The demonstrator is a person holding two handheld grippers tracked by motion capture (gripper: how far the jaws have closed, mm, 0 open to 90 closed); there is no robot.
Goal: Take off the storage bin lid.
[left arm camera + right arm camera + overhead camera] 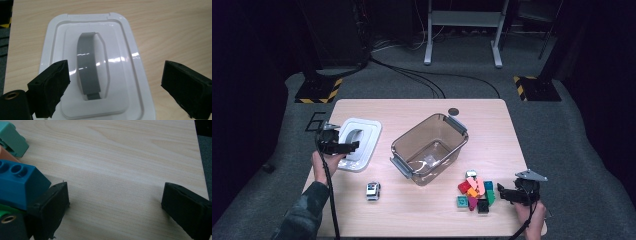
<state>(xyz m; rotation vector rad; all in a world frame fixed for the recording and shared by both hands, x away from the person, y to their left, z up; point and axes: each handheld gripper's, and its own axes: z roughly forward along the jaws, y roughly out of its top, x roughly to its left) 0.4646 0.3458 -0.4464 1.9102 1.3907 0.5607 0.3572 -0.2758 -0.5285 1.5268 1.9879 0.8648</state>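
One white lid, unlabelled

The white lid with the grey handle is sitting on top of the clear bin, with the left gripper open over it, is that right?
Not quite. The lid is off the bin: the high view shows it lying flat on the table to the bin's left, apart from it. The rest holds: the left gripper view shows the left gripper open over the lid's grey handle.
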